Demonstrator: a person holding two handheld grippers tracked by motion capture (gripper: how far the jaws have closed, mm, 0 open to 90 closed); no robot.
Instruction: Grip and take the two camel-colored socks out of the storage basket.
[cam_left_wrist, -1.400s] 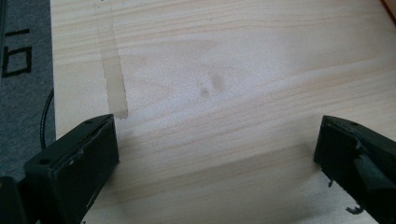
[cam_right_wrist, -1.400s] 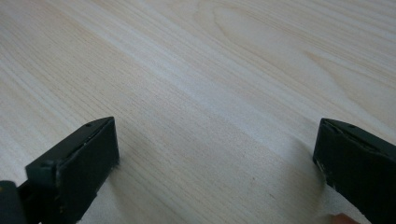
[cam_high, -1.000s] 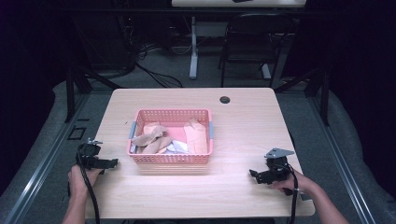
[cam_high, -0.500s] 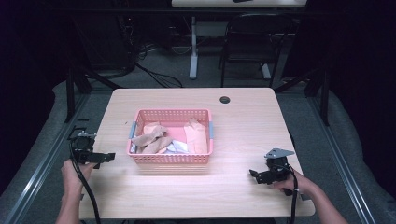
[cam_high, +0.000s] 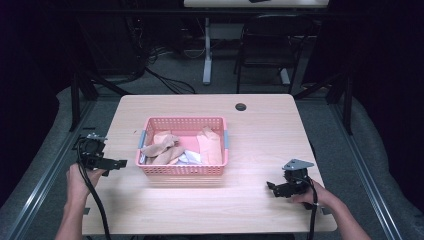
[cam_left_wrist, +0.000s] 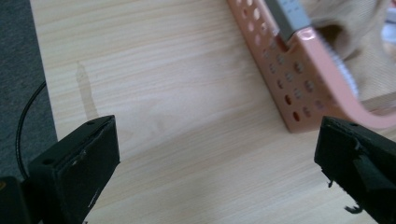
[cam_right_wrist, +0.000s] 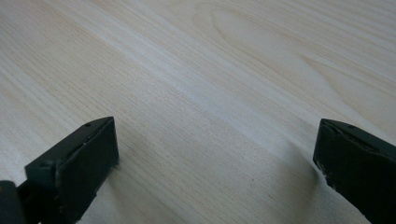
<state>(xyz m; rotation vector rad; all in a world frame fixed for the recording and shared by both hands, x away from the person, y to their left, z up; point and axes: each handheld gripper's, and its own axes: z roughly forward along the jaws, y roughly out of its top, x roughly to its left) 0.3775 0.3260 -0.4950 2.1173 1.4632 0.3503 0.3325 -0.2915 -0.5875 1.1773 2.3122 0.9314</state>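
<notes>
Dim room, pale wood table (cam_high: 260, 135) lit from above. We note a pink basket (cam_high: 183, 171) at its centre, holding beige cloths (cam_high: 161, 148) and something white (cam_high: 189, 158), perhaps paper; the view is too coarse to tell. Left gripper (cam_high: 119, 163) hovers just beside the basket's left end, jaws spread wide and empty, basket corner (cam_left_wrist: 299, 122) between them in its own view. Right gripper (cam_high: 271, 186) sits low on the table's near right, well apart from the basket, jaws likewise wide over bare wood.
</notes>
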